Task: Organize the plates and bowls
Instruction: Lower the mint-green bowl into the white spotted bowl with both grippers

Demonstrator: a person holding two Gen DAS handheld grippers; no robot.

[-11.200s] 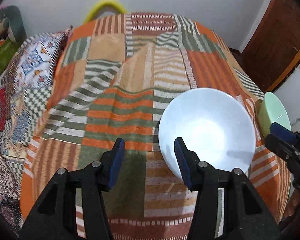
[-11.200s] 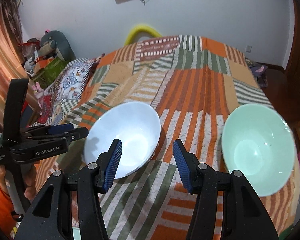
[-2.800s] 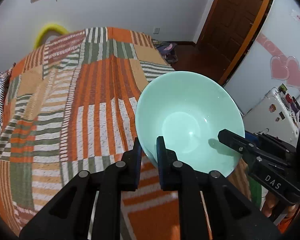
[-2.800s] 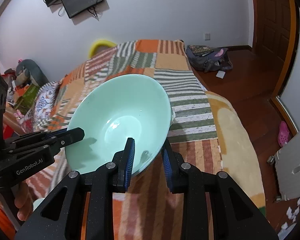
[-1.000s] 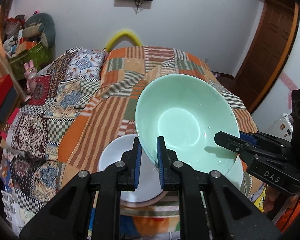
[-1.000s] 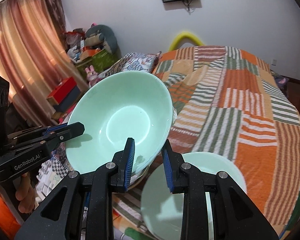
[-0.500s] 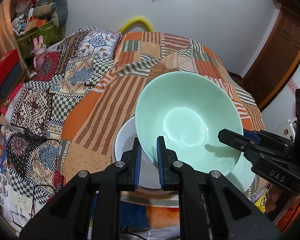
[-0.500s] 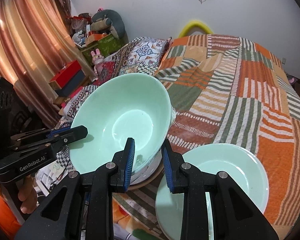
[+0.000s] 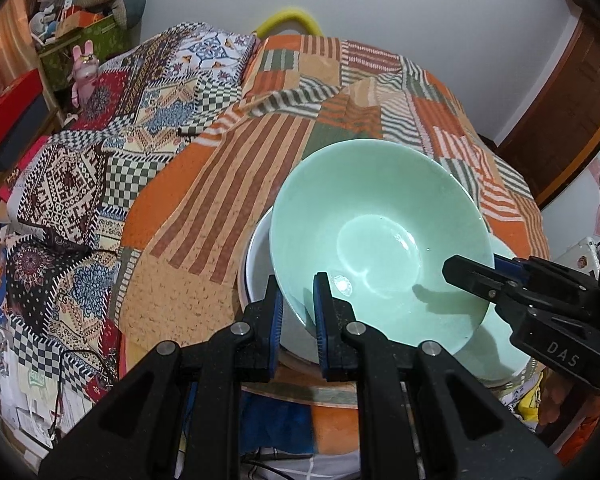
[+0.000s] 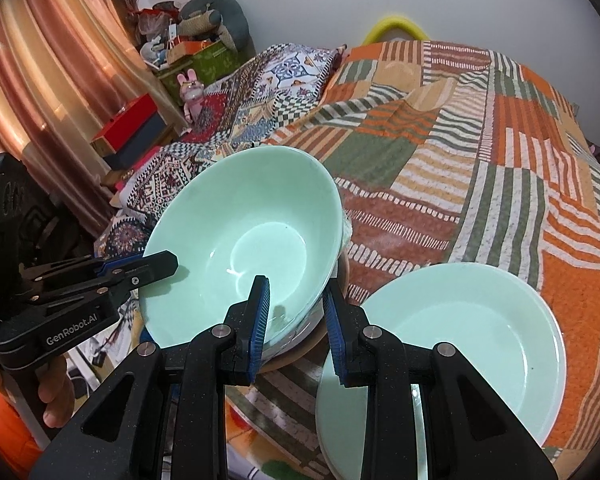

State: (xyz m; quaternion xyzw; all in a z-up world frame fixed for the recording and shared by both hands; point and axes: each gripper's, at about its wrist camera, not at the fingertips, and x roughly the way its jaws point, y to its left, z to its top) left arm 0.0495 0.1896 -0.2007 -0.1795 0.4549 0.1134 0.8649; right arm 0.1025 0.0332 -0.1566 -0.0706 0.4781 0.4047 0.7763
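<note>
Green bowl: the green bowl (image 9: 380,240) (image 10: 240,248) is the landmark here; it is tilted, held over a white bowl (image 9: 260,276) that sits under its lower side, only a sliver of white rim showing to its left in the left wrist view.

Left tongs: the left tongs (image 9: 298,308) (image 10: 156,266) pinch the near rim of the green bowl, the blue pads closed down to a narrow slot with the rim between them.

Right tongs: the right tongs (image 10: 296,316) (image 9: 466,276) straddle the opposite rim of the green bowl. One pad is inside the bowl and one outside; the gap looks wider than the rim, and I cannot tell whether the pads are pressing on it.

White bowl: directly beneath the green bowl, resting on a round tan board (image 10: 300,354) whose edge shows below the green bowl's rim.

Green plate: a pale green plate (image 10: 452,344) lies just beside the green bowl on its right in the right wrist view, on top of another plate whose edge shows at its near side.

Bedspread: an orange, green and cream striped bedspread (image 9: 340,92) (image 10: 480,140) stretches behind the green bowl.

Quilt: a checked, patterned quilt (image 9: 120,128) lies left of the green bowl.

Pink toy: a pink rabbit toy (image 9: 83,68) stands far behind and left of the green bowl.
</note>
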